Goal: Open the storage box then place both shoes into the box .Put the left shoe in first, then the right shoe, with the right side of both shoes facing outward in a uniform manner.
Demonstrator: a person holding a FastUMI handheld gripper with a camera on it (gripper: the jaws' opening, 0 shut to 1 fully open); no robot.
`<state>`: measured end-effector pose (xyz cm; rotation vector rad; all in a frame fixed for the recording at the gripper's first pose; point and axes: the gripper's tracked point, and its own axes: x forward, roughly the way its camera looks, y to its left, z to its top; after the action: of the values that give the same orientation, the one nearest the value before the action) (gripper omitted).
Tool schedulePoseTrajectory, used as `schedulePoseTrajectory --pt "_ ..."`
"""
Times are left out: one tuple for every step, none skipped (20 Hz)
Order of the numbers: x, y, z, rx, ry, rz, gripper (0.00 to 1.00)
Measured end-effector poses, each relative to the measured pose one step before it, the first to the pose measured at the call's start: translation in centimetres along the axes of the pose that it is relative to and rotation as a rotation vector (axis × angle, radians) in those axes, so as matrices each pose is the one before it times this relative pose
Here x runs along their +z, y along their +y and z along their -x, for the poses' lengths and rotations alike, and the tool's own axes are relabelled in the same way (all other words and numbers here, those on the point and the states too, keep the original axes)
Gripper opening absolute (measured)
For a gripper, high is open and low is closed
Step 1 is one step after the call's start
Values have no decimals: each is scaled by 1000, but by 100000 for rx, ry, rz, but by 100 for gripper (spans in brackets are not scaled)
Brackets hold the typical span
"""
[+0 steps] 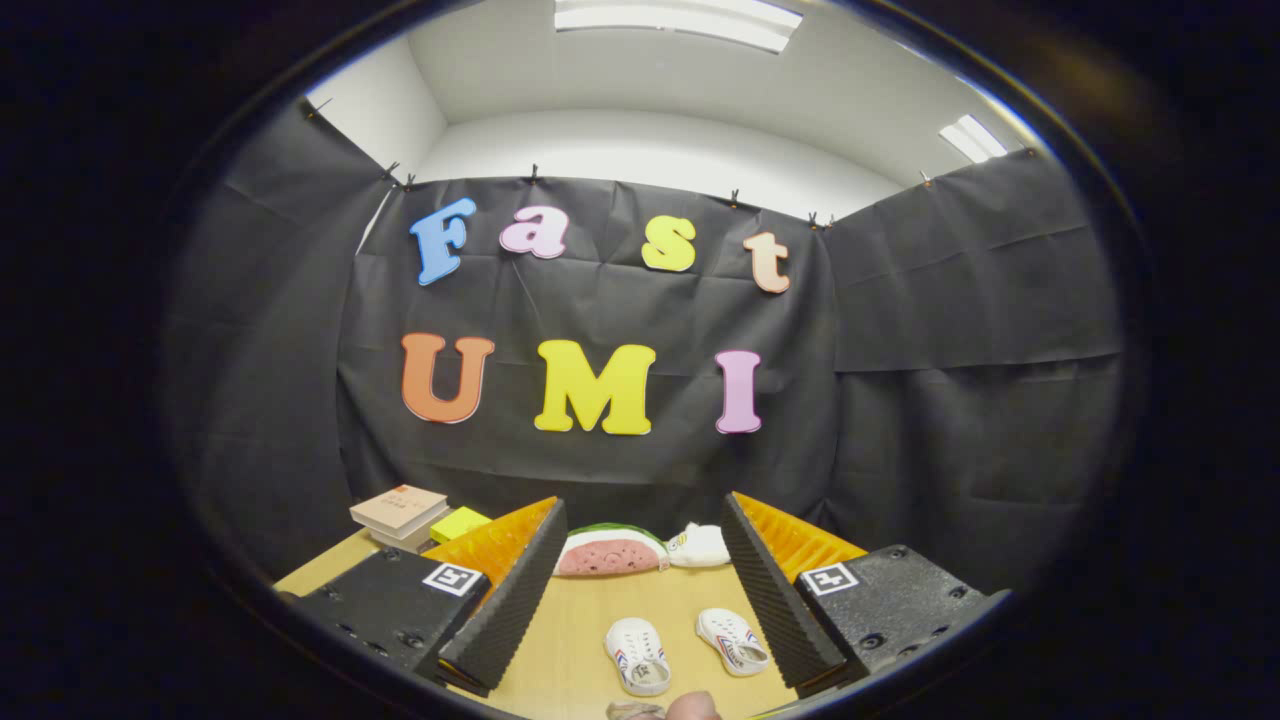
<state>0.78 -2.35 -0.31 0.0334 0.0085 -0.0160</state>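
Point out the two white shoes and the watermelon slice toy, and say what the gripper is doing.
Left shoe (637, 655): gripper view, its top.
Right shoe (733, 640): gripper view, its top.
Watermelon slice toy (611, 555): gripper view, its red face.
Gripper (630, 600): open, empty.

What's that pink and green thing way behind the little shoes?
On the wooden table, look past the two white shoes lying between the open gripper's fingers, toward the black cloth wall. There lies a watermelon-slice toy, beside a white plush. It alone has pink flesh and a green rind.

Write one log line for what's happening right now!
gripper: open, holding nothing | two white shoes: side by side on table, between fingers | watermelon slice toy: beyond | placing: not started
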Motion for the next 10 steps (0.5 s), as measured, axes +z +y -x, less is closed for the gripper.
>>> schedulePoseTrajectory --pt "22 -239 -129 39 -21 288 100" --pt "-65 -209 -137 -2 80 303 100" --pt "4 -102 -127 136 43 182 100" --pt "-30 -118 -187 333 164 -187 100" --pt "43 -87 -246 377 391 -280 100" --pt "-96 -178 -203 418 305 -445 100" --pt "-42 -176 -240 286 323 -318 100" --pt "-228 -342 -145 191 436 -246 100" --pt "-245 -180 -320 642 977 32 100" --pt "-341 -94 -300 1007 1134 84 100"
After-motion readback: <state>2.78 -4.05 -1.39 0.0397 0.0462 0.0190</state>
